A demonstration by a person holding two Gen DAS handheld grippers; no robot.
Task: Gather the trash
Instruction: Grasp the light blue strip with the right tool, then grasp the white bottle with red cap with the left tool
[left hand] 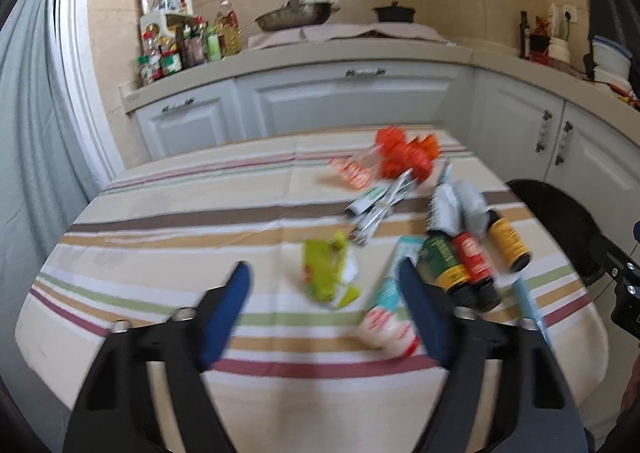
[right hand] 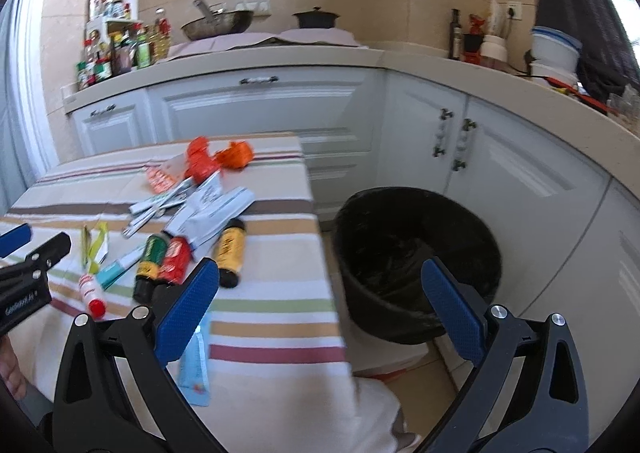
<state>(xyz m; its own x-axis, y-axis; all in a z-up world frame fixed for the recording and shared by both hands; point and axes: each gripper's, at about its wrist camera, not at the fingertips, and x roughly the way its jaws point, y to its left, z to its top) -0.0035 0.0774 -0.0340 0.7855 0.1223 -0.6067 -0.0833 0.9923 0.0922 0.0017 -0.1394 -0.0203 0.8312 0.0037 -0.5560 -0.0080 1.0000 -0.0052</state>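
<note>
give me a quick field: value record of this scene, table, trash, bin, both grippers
table: striped cloth, litter spread on its bin side
trash: three small bottles side by side, green, red, yellow; green wrapper; orange wrappers; white paper strips; small red-capped bottle
bin: black-lined trash bin on the floor beside the table
left gripper: open, holding nothing, green wrapper ahead between its fingers
right gripper: open, empty, over the table edge

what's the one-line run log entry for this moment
phase: approach | left gripper: open, over green wrapper | right gripper: open, empty | bin: beside table
</note>
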